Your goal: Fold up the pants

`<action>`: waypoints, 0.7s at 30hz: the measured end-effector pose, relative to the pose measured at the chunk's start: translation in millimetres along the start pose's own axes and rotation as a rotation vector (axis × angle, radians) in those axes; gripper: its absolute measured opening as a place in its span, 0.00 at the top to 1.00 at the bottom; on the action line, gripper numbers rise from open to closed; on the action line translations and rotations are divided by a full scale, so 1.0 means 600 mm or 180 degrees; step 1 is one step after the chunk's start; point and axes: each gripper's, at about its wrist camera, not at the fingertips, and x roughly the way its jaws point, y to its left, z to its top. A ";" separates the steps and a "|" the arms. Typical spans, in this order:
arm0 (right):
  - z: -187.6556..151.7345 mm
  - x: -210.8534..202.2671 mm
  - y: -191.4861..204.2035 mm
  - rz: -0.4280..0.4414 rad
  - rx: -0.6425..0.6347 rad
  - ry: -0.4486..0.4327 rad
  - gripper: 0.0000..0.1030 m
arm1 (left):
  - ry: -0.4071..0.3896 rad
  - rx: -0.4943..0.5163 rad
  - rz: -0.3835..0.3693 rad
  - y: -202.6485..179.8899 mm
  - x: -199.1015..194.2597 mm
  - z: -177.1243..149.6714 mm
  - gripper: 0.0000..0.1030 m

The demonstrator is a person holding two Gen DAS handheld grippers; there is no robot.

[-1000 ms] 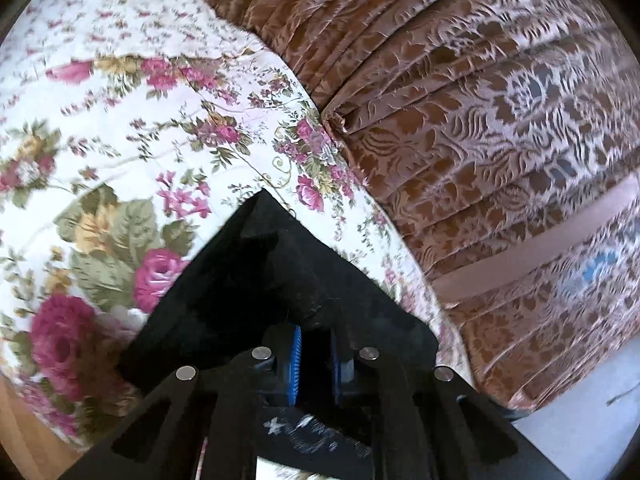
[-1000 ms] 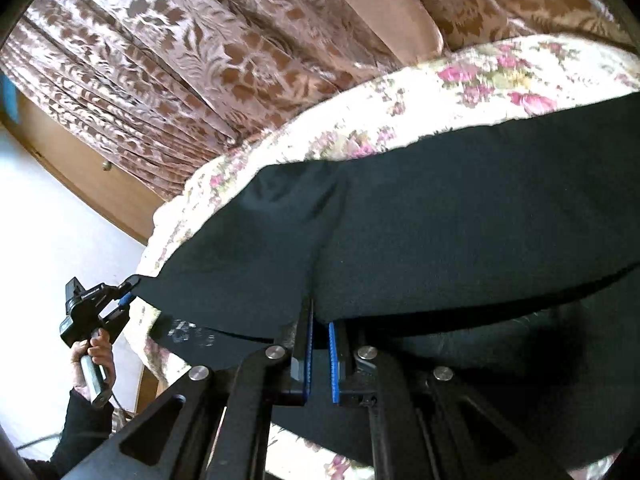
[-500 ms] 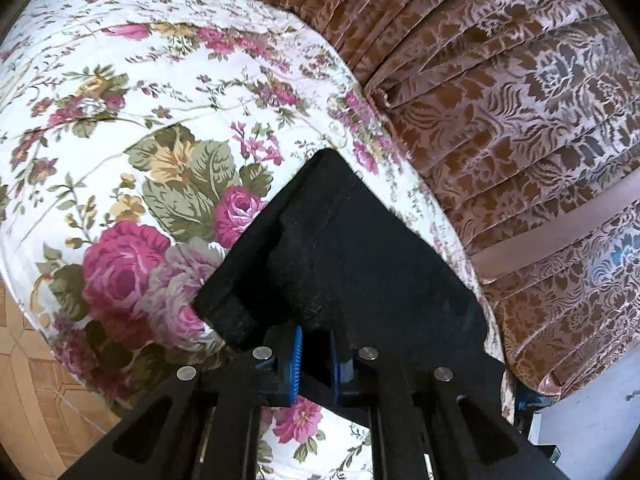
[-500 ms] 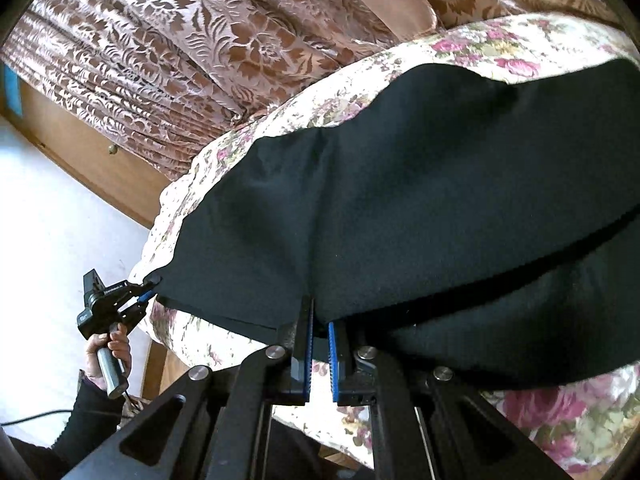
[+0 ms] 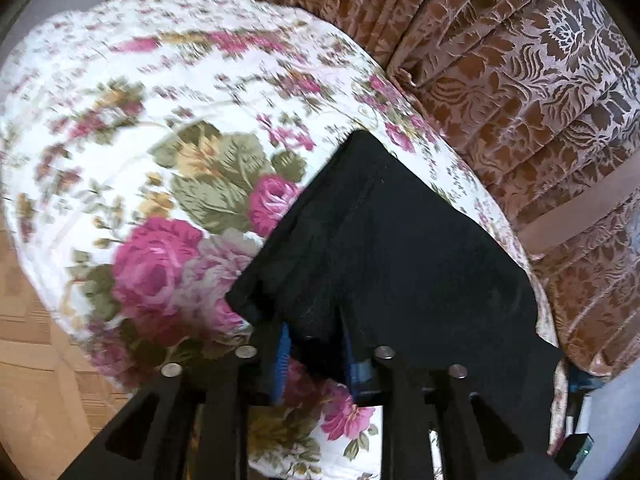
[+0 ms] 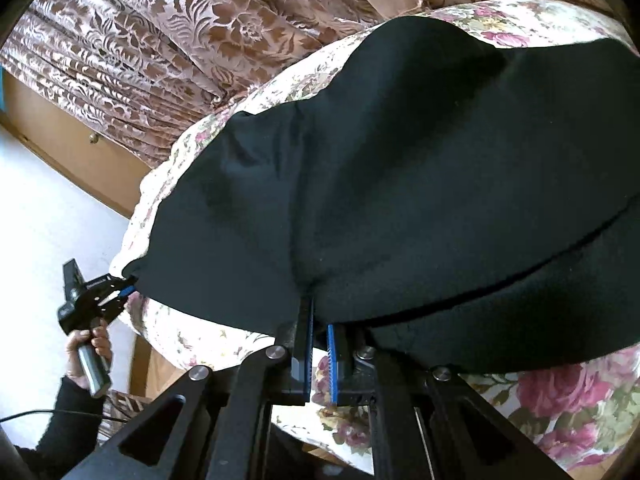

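The black pants (image 6: 400,184) lay doubled over on the floral bedspread (image 5: 132,140) — one fold looked laid, with further folding and smoothing left, I judged. My left gripper (image 5: 316,354) had just been opening, its jaws parted a little around the cloth's corner (pads seemingly off it), while my right gripper (image 6: 319,340) was pinched nearly closed on the near edge.

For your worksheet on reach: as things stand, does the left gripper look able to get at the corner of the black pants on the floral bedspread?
Probably yes. The left gripper already has the black pants corner between its fingers, which have just been opening. Nothing lies in between; only the floral bedspread is underneath.
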 end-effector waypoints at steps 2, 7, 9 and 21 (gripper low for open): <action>0.001 0.002 0.002 -0.0015 -0.0027 0.0023 0.94 | -0.0189 0.0203 0.0520 -0.020 -0.020 -0.005 0.66; 0.004 0.002 -0.003 0.0090 0.0067 0.0066 0.90 | -0.0824 0.1016 0.1292 -0.109 -0.075 -0.042 0.66; 0.005 0.003 -0.002 0.0113 0.0098 0.0071 0.87 | -0.0922 0.1174 0.1213 -0.137 -0.087 -0.057 0.66; -0.002 -0.035 0.022 -0.0015 -0.0033 0.0002 0.52 | -0.0780 0.1939 0.0693 -0.288 -0.052 -0.137 0.66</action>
